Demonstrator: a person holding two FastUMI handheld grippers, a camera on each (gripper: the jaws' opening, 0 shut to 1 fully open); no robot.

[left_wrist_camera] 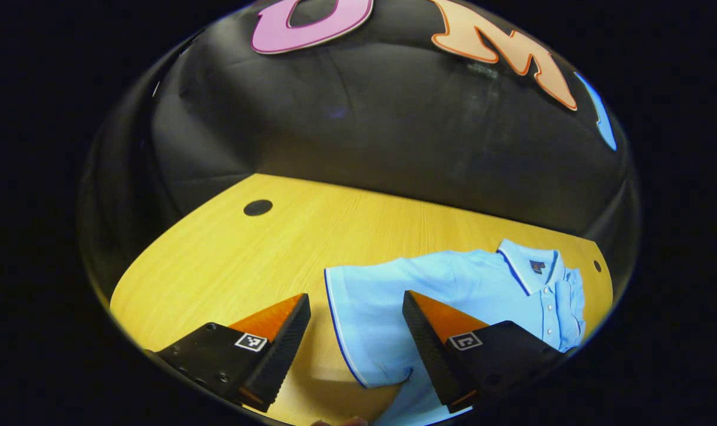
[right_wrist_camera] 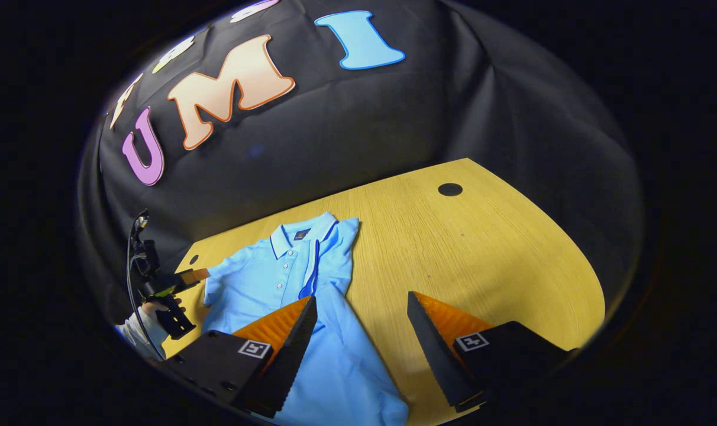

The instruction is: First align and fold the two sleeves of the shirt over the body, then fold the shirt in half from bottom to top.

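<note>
- A light blue short-sleeved polo shirt (right_wrist_camera: 311,307) with dark blue trim lies flat on the yellow wood-grain table (right_wrist_camera: 483,248), collar toward the black cloth booth wall (right_wrist_camera: 394,130).
- Left gripper view: the shirt (left_wrist_camera: 453,284) lies to the right, its one sleeve (left_wrist_camera: 364,319) spread out flat on the table (left_wrist_camera: 228,260), its hem edged with a dark blue line. The collar (left_wrist_camera: 530,266) and button placket lie at the far right.
- Right gripper view: the other sleeve (right_wrist_camera: 329,254) lies folded across the chest, its trimmed hem running down beside the placket. The shirt's lower body reaches toward the camera.
- Left gripper (left_wrist_camera: 356,331): fingers spread wide apart, holding nothing, hovering over the spread sleeve; one finger is above bare table, the other above the shirt body.
- Right gripper (right_wrist_camera: 362,331): fingers likewise spread wide, holding nothing; one finger is above the shirt's lower body, the other above bare table beside it.
- The right gripper view also takes in the left gripper (right_wrist_camera: 184,278) at the far side of the shirt, held in a hand (right_wrist_camera: 148,310) with a light sleeve, just beside the spread sleeve.
- A round dark hole (right_wrist_camera: 450,189) marks the table near each far corner.
</note>
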